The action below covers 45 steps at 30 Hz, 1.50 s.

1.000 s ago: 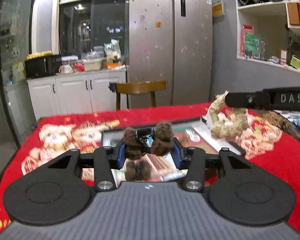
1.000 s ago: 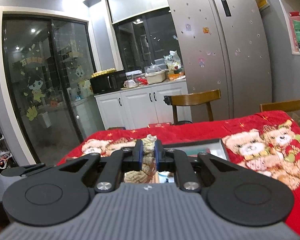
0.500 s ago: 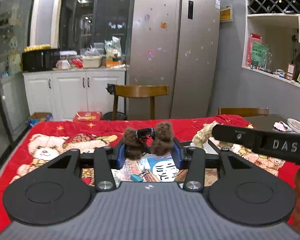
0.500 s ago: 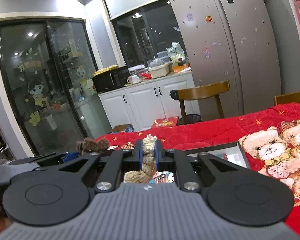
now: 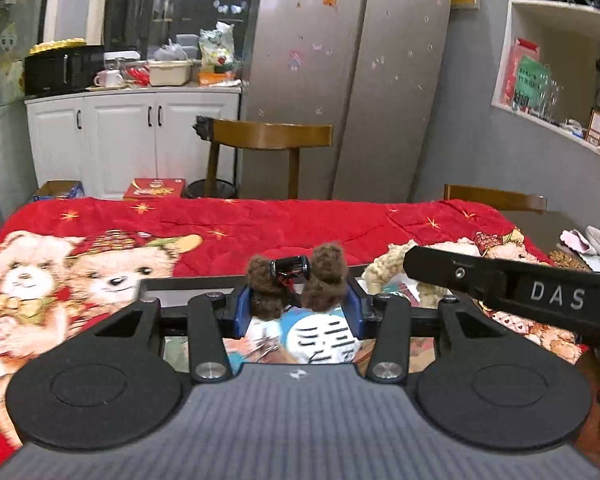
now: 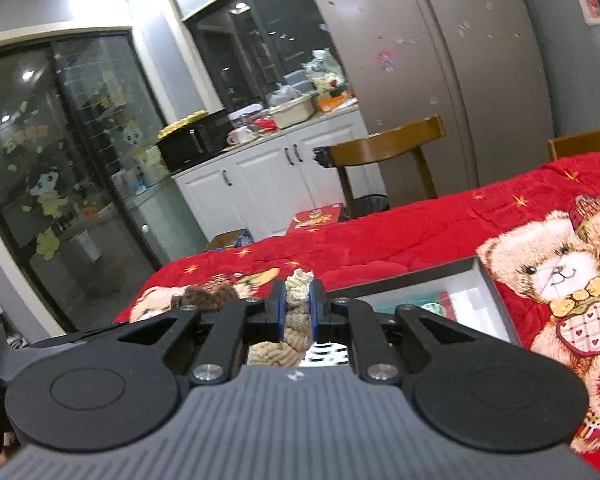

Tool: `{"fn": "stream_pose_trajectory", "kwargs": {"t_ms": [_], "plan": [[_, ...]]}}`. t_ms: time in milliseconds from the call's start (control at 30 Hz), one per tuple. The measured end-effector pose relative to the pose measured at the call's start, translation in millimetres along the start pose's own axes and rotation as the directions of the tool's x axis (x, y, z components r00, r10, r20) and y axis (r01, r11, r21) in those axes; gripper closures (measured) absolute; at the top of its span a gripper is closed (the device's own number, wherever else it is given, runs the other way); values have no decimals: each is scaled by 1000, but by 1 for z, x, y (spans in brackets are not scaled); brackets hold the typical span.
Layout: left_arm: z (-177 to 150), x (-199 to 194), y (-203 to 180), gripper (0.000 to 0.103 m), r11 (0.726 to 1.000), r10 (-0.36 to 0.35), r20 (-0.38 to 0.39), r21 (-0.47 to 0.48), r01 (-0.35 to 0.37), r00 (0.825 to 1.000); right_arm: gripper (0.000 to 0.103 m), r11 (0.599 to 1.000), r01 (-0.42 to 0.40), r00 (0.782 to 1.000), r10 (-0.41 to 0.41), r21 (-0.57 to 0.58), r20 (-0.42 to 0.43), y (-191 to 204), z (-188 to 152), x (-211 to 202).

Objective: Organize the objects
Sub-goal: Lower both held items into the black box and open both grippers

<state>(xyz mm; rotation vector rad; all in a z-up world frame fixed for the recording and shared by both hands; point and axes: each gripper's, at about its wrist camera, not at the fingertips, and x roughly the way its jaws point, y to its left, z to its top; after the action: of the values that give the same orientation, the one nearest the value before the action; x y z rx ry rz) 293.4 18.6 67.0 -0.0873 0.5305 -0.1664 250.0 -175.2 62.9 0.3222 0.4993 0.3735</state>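
Note:
My left gripper (image 5: 298, 306) is shut on a brown fuzzy toy (image 5: 296, 280), two pom-poms joined by a small black roller. It hangs just above a dark-rimmed box (image 5: 188, 280) filled with colourful items. My right gripper (image 6: 298, 300) is shut on a cream knitted rope toy (image 6: 298, 312), which dangles below its blue pads over the same box (image 6: 480, 280). In the left wrist view the right gripper's black body (image 5: 540, 296) reaches in from the right, with the cream toy (image 5: 388, 264) showing behind it. The brown toy (image 6: 208, 296) appears at the left of the right wrist view.
The table wears a red blanket (image 5: 260, 228) printed with teddy bears. Wooden chairs (image 5: 268, 136) stand along its far side. Plates and snacks (image 5: 596, 240) lie on the bare table end at the right. Beyond are a fridge (image 5: 360, 80) and white cabinets (image 5: 132, 140).
Both grippers have carried their toys across the table and a little lower, so that they now hang over the box. Neither grip has changed.

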Motion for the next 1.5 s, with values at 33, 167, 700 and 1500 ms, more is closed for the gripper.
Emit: {"fn": "stream_pose_trajectory", "kwargs": {"t_ms": [33,167,700,1500], "plan": [[0,8,-4,52,1000,4,-6,12,-4,1000,89,1000,8,1000,-8,9,-2,-6,0,2],[-5,40,-12,52,999,17,-42,45,-15,999,89,998,50,999,-50,26,0,-28,-2,10],[-17,90,-8,51,997,-47,-168,57,57,985,89,984,179,980,-176,24,-91,-78,-17,43],[-7,83,10,45,997,-83,-227,-23,80,970,46,991,128,987,-125,28,-97,-75,-15,39]]}}
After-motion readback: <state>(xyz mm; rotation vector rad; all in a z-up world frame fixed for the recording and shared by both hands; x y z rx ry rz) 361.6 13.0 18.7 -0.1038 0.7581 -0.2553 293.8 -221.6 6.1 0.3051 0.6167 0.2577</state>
